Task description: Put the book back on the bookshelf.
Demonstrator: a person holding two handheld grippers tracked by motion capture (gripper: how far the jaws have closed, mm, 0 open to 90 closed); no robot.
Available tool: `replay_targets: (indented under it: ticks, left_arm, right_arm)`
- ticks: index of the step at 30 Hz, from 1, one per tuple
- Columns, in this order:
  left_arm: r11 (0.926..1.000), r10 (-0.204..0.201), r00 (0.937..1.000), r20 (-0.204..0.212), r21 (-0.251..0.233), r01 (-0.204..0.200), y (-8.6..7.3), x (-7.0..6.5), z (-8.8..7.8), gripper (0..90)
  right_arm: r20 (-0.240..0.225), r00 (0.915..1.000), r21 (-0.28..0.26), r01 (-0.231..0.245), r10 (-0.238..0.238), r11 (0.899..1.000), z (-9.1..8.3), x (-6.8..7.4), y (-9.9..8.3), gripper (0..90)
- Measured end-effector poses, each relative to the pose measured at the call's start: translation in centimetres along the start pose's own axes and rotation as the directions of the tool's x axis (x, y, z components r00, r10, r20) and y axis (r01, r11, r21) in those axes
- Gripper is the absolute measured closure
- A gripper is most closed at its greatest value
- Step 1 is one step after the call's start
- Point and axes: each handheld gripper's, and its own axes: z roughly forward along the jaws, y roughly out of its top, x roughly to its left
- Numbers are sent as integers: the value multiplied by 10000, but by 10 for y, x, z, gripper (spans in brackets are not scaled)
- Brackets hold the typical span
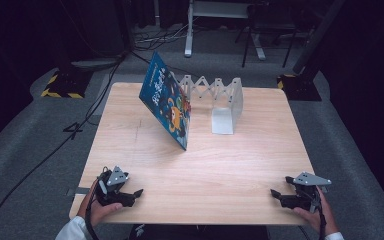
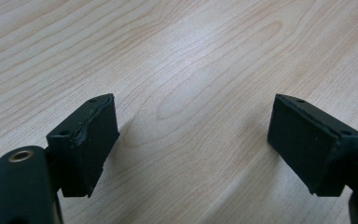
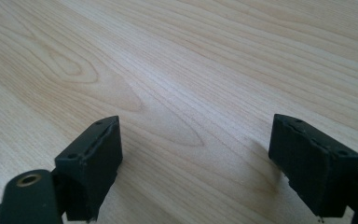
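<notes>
From the high view, we are resting both tools at the near edge of the table (image 1: 200,165), the left gripper (image 1: 139,192) at one corner and the right gripper (image 1: 273,192) at the other, each pointing inward toward the middle. Well ahead of both, and a little nearer the left one, the book (image 1: 166,100) is leaning tilted against the rack (image 1: 220,97), a white accordion-style stand whose folding arms are propping the cover from behind; that lean is likely why the book is standing at all and not lying flat. Neither tool is touching it, and bare wood is lying between us and the book.

In the left gripper view, we are looking along the left gripper (image 2: 193,128), its two black pads standing wide apart with nothing between them, just wood grain beneath. We are probably holding it open so it is ready to take the book's edge.

In the right gripper view, we are seeing the same picture: the right gripper (image 3: 196,149) is gaping wide, its pads hovering just over the tabletop and gripping nothing. With both tools spread, empty and well short of the book, we are judging this as a waiting pose, the reach toward the leaning book not yet begun.
</notes>
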Motion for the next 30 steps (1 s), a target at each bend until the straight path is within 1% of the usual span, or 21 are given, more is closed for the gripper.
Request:
replay_targets:
  ticks: [1, 3, 4, 8, 26, 27, 30]
  left_arm:
    - [10000, -67, 10000, 34, -17, 67, 0, 0, 0, 152]
    - [10000, -42, 10000, 59, 0, 42, 0, 0, 0, 149]
    - [10000, 35, 10000, 56, 14, -35, 0, 1, 0, 147]
    - [10000, 19, 9999, 104, 12, -19, 0, 1, 1, 143]
    - [10000, -35, 10000, 63, 34, 35, 1, 2, 2, 137]
    - [10000, 61, 10000, 16, 65, -61, 2, 3, 1, 137]
    - [10000, 57, 10000, 15, 61, -57, 2, 3, 1, 137]
  right_arm:
    - [-5, 10000, 3, 9, -9, 10000, 0, 0, 0, 175]
    - [-19, 10000, 2, 21, -21, 10000, 0, 0, 0, 174]
    - [-19, 10000, 2, 21, -21, 10000, 0, 0, 0, 175]
    - [-16, 10000, 5, 21, -21, 10000, 0, 0, 0, 174]
    - [-44, 10000, 3, 50, -50, 10000, 0, 0, 0, 174]
    - [-45, 10000, 4, 47, -47, 10000, 0, 0, 0, 174]
    - [-40, 10000, 3, 48, -48, 10000, 0, 0, 0, 174]
